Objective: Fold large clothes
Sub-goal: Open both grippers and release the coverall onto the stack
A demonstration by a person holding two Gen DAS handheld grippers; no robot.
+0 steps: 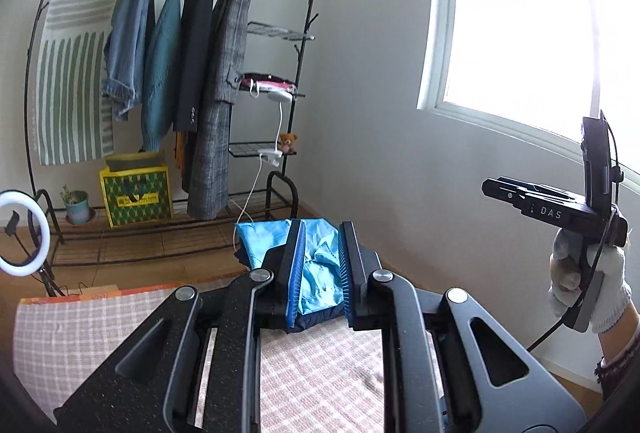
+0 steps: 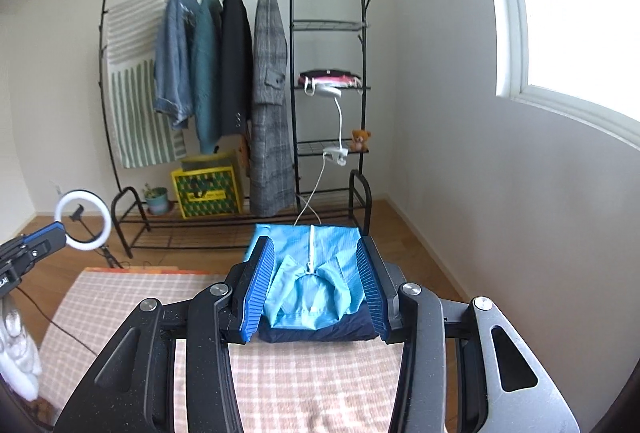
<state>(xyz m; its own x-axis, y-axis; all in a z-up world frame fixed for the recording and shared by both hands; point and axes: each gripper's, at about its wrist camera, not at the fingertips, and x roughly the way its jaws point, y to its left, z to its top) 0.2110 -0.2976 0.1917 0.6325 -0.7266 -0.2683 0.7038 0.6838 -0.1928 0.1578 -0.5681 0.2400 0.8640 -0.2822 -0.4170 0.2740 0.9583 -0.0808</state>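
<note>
A light blue jacket (image 2: 310, 273) with a white zip lies folded on top of a navy garment (image 2: 320, 333) at the far end of the pink checked cloth (image 2: 312, 385). It also shows in the left wrist view (image 1: 320, 273). My left gripper (image 1: 320, 269) is open above the near edge of the pile, holding nothing. My right gripper (image 2: 316, 285) is open and empty, its blue pads (image 2: 258, 289) wide apart either side of the jacket's collar. The right gripper also appears held up at the right of the left wrist view (image 1: 560, 209).
A black clothes rack (image 2: 240, 105) with hanging coats, shelves and a clip lamp stands against the far wall. A yellow box (image 2: 208, 189) and a plant pot (image 2: 157, 199) sit on its base. A ring light (image 2: 83, 221) stands on the wooden floor at left. A window (image 1: 540, 25) is at right.
</note>
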